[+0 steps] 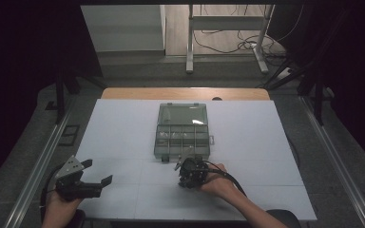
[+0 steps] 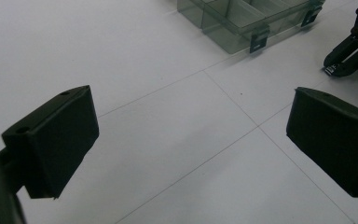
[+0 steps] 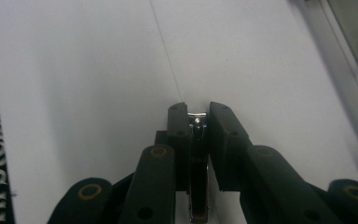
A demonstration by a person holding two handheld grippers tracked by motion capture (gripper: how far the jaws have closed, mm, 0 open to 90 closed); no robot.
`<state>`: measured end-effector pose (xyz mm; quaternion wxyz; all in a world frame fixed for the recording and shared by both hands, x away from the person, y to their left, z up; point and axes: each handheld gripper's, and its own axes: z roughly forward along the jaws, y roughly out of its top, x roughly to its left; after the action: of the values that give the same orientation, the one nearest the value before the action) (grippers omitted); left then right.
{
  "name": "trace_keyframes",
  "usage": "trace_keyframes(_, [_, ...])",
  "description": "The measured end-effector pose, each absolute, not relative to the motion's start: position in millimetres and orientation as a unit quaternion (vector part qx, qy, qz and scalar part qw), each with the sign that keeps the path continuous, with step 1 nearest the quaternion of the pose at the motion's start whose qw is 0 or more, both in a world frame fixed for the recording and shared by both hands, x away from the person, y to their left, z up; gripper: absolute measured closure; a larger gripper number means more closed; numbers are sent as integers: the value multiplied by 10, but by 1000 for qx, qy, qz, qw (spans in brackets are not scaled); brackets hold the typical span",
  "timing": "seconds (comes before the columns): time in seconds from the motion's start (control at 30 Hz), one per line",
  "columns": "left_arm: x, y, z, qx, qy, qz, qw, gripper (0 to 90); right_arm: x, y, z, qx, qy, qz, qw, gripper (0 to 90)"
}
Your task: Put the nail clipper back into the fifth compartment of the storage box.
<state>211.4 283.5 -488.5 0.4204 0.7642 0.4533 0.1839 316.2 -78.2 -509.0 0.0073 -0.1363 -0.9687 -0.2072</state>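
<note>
My right gripper (image 1: 183, 180) rests low over the white table, just in front of the clear compartment box (image 1: 158, 142). In the right gripper view its jaws (image 3: 198, 121) are shut on a small metal nail clipper (image 3: 198, 158), which stands edge-up between the pads. The left gripper view catches that gripper (image 2: 338, 65) at upper right, with a glint of metal at its tip. My left gripper (image 1: 97, 172) sits at the table's front left, jaws wide open (image 2: 191, 140) and nothing between them.
The box (image 2: 228, 28) has its lid folded back flat and several divided compartments; latches stick out of its near edge. White sheets cover the table (image 1: 123, 128), with a wooden edge (image 1: 185, 93) at the back. Metal rails run along both sides.
</note>
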Motion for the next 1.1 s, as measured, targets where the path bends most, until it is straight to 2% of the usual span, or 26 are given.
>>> trace_keyframes(0.33, [2117,2837,-4885,764,454,182,421,28,3166,-845,-5090,-168,-959,-230,14,784])
trace_keyframes(1.1, [2122,2831,-4886,765,455,182,418,28,3227,-960,-4840,-213,-931,-298,9,785])
